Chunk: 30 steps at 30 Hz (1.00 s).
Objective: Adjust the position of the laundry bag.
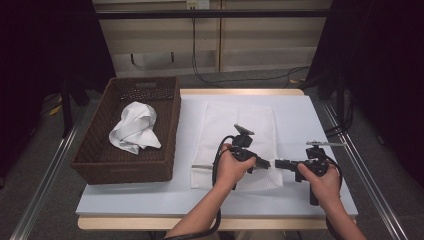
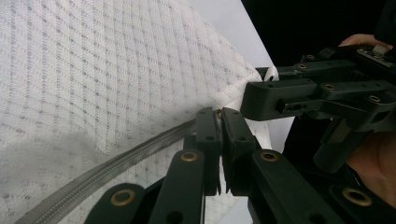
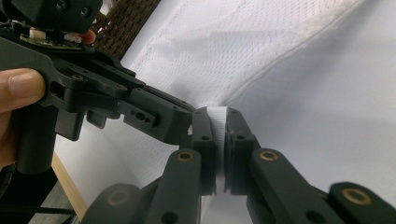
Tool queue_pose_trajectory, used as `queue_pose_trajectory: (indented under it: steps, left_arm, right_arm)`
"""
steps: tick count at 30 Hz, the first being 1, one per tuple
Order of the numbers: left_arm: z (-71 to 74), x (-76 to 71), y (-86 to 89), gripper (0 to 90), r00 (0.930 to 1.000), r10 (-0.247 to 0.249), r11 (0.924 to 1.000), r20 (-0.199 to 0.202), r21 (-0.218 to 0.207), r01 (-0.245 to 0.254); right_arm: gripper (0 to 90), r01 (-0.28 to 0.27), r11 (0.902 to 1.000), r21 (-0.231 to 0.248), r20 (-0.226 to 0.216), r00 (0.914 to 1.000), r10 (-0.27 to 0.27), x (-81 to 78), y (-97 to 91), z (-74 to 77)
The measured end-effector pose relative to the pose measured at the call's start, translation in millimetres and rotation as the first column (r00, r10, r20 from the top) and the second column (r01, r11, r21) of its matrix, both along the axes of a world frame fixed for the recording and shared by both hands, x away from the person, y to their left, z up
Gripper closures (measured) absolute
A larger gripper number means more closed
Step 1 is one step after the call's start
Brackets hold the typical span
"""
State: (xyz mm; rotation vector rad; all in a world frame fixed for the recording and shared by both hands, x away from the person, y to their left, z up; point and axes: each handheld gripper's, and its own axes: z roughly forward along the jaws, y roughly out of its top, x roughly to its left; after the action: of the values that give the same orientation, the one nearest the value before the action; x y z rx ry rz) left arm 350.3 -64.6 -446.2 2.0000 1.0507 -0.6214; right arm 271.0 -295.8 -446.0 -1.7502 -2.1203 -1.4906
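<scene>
A white mesh bag (image 1: 235, 125) with a grey zipper (image 2: 116, 163) along its near edge lies flat on the white table (image 1: 300, 120). My left gripper (image 1: 265, 163) points right at the bag's near right corner. In the left gripper view its jaws (image 2: 219, 113) are shut on the end of the zipper. My right gripper (image 1: 278, 163) points left, tip to tip with the left one. In the right gripper view its jaws (image 3: 217, 113) are shut on the white corner of the mesh bag (image 3: 243, 51). The two grippers almost touch.
A dark brown wicker basket (image 1: 165, 125) stands on the table's left side, with a crumpled white cloth (image 1: 135, 127) inside it. Bare table lies right of the bag and along the front edge. Cables trail from both grippers toward the person.
</scene>
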Motion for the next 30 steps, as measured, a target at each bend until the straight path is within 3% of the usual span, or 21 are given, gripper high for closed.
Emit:
queue_pose_trajectory:
  steps: [1, 5, 9, 30]
  left_arm:
    - [0.1, 1.4, 0.1, 86.6, 0.9999, -0.016, 0.9999, 0.002, -0.006, 0.016]
    - [3.2, -0.9, -3.0, 86.6, 0.9999, 0.013, 0.9999, 0.000, -0.004, -0.013]
    - [2.0, 0.5, -3.0, 86.7, 0.9999, -0.010, 0.9999, -0.001, -0.003, 0.010]
    - [1.1, -1.5, -4.5, 86.7, 0.9998, -0.018, 0.9998, -0.006, -0.009, 0.018]
  right_arm:
    - [85.7, 0.003, 1.0000, 0.002, -0.002, 1.0000, -0.003, -0.3, -0.6, -0.4]
    - [85.6, 0.007, 1.0000, 0.007, 0.005, 1.0000, -0.007, -0.5, -2.2, 0.3]
    - [85.7, 0.010, 0.9999, 0.003, 0.006, 0.9999, -0.010, -1.2, -2.8, 0.4]
    - [85.7, 0.020, 0.9997, 0.010, -0.008, 0.9998, -0.020, -4.6, -5.8, 0.5]
